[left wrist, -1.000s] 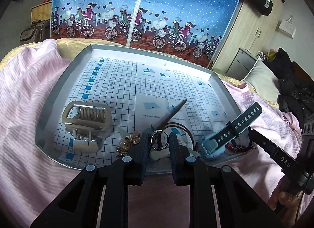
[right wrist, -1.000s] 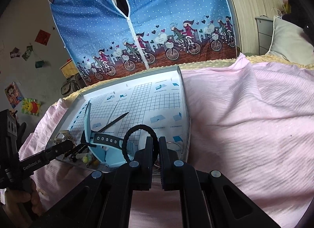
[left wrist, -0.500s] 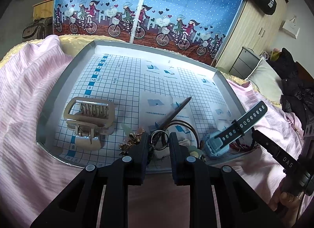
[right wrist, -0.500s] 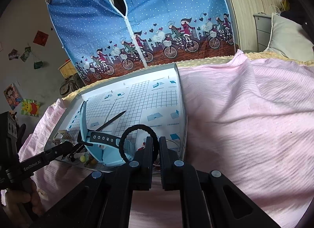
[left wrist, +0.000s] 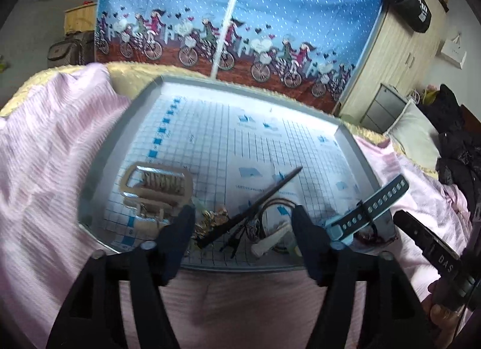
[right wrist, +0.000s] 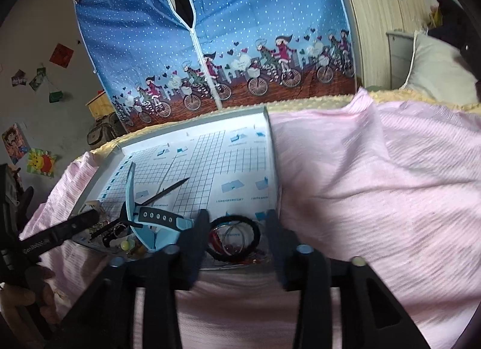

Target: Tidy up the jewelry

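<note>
Left gripper point(left wrist: 242, 219) is standing wide open at the near rim of the grey tray point(left wrist: 108, 150), gripping nothing; its fingers are flanking a dark hair stick point(left wrist: 249, 207), a gold trinket point(left wrist: 210, 219) and what is probably a white clip point(left wrist: 270, 242), blurred. Right gripper point(right wrist: 237, 225) is likewise spread wide and empty, its fingers bracketing a black hair tie point(right wrist: 255, 231) and thin hoops point(right wrist: 233, 236) lying in the tray's near corner. Just left of these, a light-blue watch point(right wrist: 156, 228) is lying with its strap arching upward. Further left, a beige claw clip point(left wrist: 156, 186) is resting on the gridded liner. Pink bedding point(right wrist: 375, 183) is lying under the tray. Behind, a blue bicycle-print wardrobe cover point(left wrist: 240, 18) is hanging.
</note>
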Demonstrator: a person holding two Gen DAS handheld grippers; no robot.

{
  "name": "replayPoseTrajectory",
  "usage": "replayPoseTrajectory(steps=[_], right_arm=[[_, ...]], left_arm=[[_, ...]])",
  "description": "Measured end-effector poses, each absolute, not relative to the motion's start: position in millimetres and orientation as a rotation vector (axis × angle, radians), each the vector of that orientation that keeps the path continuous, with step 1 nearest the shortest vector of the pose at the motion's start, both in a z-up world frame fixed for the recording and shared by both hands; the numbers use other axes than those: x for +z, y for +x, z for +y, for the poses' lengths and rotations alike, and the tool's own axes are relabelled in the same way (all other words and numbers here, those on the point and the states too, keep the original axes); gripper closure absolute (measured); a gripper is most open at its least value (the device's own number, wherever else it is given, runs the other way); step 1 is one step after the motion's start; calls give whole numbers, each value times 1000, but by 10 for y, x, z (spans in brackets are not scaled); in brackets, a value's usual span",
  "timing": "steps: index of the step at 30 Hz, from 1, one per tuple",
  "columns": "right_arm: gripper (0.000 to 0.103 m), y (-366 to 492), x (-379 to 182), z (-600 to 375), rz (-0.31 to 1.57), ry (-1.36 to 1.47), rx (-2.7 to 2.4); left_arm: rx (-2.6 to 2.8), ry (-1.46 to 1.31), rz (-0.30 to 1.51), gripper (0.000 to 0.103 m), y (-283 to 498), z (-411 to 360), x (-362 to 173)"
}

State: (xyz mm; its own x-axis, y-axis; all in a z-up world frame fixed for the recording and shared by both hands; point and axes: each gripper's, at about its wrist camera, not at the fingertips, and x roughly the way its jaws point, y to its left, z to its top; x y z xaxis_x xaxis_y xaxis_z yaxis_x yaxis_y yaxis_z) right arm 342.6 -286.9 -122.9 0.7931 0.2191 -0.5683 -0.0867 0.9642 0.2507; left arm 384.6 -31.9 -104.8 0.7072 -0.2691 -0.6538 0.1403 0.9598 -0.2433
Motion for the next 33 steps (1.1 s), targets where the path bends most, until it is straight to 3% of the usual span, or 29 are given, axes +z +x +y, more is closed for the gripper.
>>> replayPoseTrajectory(steps=[2,4,5,8,10,20,33], right_arm=[[50,3378,-1162,-2848,608,195,152],[31,3312,-1087,-2830,576,177,142],[27,3266,-1034,-2822,553,174,144],[16,3143,-885,-2801,503,167,148],[3,3036,-784,-2789,467,168,156],[0,2417,-266,-2694,301,144,186],[0,1365,-78,-2480,142,135,195]], left_arm=[[-203,-181,719,24,3788,-301,-957],[-196,-198,673,10,3703,-266,-858],[-196,-213,643,3,3645,-233,-800],[-202,-223,567,2,3456,-192,-619],[-199,-205,523,2,3313,-189,-494],[-231,-85,315,2,2504,-295,54],[-189,-69,215,2,1549,-69,193]])
